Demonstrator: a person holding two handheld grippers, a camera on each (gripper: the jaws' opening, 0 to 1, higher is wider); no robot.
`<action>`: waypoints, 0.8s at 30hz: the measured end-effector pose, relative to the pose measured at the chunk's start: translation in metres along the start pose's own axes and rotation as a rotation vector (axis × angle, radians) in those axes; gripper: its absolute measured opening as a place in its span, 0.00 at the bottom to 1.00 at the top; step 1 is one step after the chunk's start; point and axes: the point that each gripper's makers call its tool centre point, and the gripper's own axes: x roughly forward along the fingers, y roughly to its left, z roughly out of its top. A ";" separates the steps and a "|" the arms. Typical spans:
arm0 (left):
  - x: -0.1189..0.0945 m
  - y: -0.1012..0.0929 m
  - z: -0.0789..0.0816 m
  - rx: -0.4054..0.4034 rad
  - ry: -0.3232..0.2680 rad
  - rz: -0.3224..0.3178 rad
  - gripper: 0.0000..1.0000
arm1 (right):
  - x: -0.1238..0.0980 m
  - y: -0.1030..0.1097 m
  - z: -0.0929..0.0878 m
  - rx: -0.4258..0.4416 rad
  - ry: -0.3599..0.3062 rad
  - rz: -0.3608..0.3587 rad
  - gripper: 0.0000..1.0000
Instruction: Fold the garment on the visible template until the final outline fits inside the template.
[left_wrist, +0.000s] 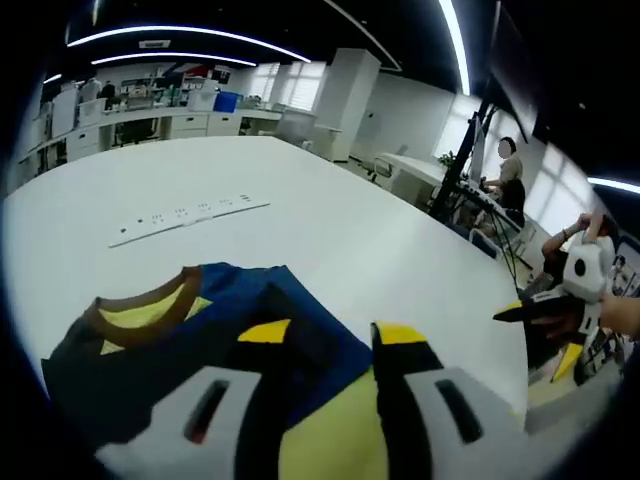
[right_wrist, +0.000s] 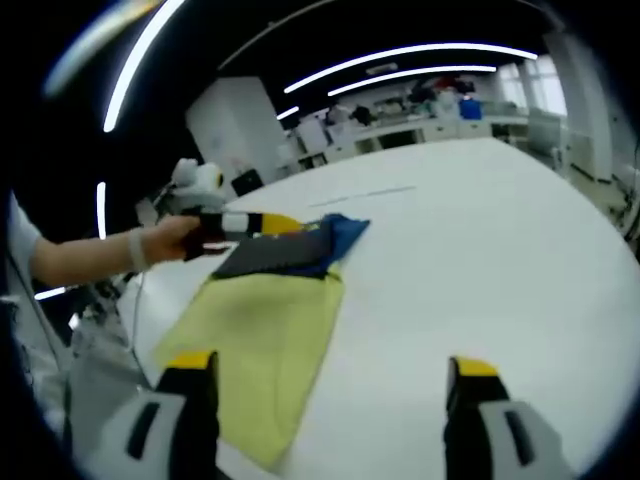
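A navy garment (left_wrist: 190, 350) with a yellow and brown collar (left_wrist: 150, 310) lies bunched on the white table, over one end of a yellow-green template (left_wrist: 330, 430). My left gripper (left_wrist: 332, 332) is low over it, its jaws partly apart with a blue fold between them. In the right gripper view the garment (right_wrist: 290, 250) looks dark, lying at the far end of the template (right_wrist: 260, 340), and a hand holds the left gripper (right_wrist: 275, 224) on it. My right gripper (right_wrist: 330, 365) is open and holds nothing, near the template's near end; it also shows at the right of the left gripper view (left_wrist: 545, 315).
A long white strip (left_wrist: 190, 217) lies on the table (left_wrist: 330, 220) beyond the garment. People sit at desks (left_wrist: 505, 170) past the table's right edge. Shelves and benches line the far wall. Bare tabletop (right_wrist: 480, 250) stretches right of the template.
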 end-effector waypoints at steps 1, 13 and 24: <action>-0.001 0.001 0.000 0.004 -0.003 -0.001 0.46 | 0.002 0.000 0.000 -0.004 0.003 0.003 0.95; -0.031 0.014 0.002 0.009 -0.046 0.019 0.86 | 0.017 0.015 0.008 -0.040 0.017 0.034 0.97; -0.081 0.016 0.005 -0.021 -0.127 0.051 0.90 | 0.044 0.024 0.034 -0.094 0.024 0.063 0.96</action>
